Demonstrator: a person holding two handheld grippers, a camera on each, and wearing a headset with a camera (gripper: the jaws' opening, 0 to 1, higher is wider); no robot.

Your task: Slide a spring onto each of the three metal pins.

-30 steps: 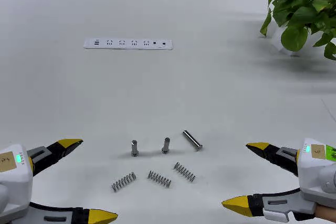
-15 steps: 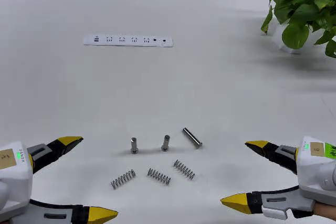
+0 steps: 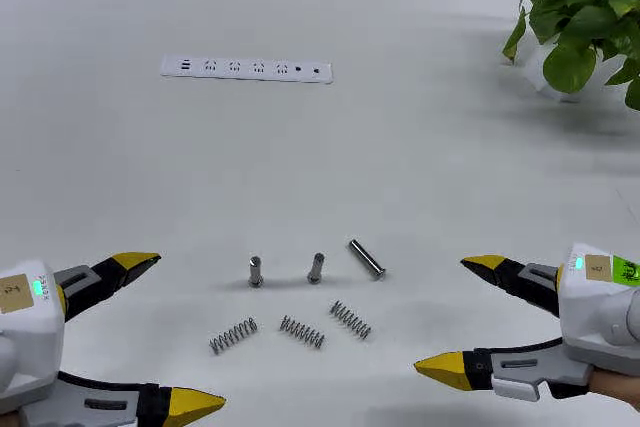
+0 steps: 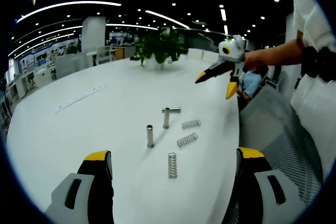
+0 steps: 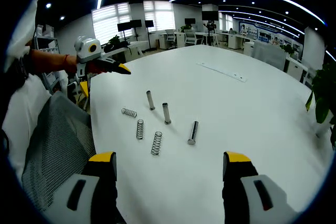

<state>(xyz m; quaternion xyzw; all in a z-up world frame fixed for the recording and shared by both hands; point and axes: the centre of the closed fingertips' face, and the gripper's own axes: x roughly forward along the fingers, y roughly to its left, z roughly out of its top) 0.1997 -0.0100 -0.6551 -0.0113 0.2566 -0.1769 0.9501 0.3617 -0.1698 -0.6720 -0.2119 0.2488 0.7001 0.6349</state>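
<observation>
White tabletop [image 3: 400, 167]: springs [image 3: 302, 332] lie just beside the metal pins [image 3: 316, 268]; left gripper [image 3: 182, 332] and right gripper [image 3: 444, 314] flank them, jaws apart.

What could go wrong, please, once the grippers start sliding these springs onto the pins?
The two upright pins stand free and close together, so a jaw could topple one. The lying pin may roll when pinched. The thin springs could flick away if squeezed.
</observation>
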